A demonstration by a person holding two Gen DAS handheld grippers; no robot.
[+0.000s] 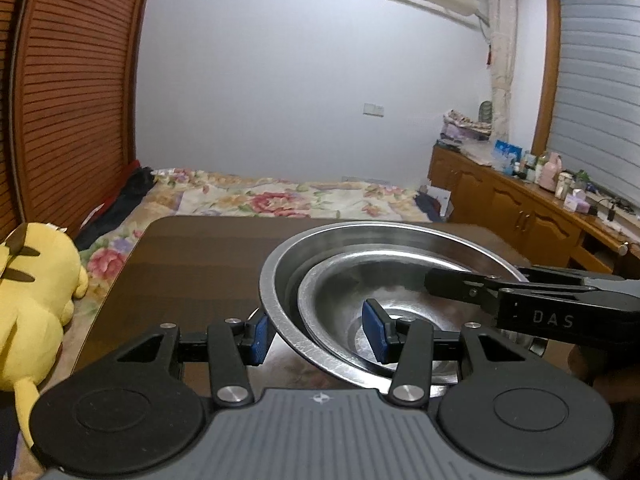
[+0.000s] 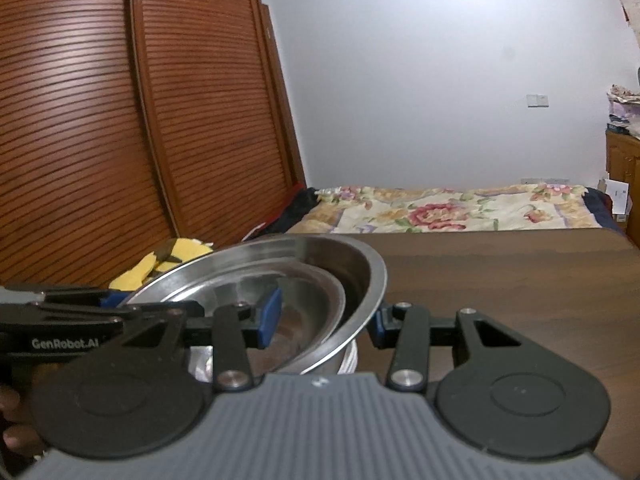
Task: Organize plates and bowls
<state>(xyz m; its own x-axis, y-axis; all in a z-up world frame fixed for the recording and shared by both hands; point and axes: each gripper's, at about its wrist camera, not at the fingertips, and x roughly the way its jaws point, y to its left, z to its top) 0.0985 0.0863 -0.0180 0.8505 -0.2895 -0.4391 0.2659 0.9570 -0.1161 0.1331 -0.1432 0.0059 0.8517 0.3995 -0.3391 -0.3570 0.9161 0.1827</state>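
Bowls sit nested on the brown table [image 1: 192,264]: a smaller steel bowl [image 1: 360,292] tilted inside the large steel bowl [image 1: 280,264], which seems to rest on something white underneath. Both grippers straddle the rims from opposite sides. The left gripper [image 1: 320,336] has its blue pads spread, one outside, one inside; the right gripper [image 2: 324,320] likewise looks parted, not pinching. A yellow plush toy [image 1: 36,292] lies beside the table, well apart.
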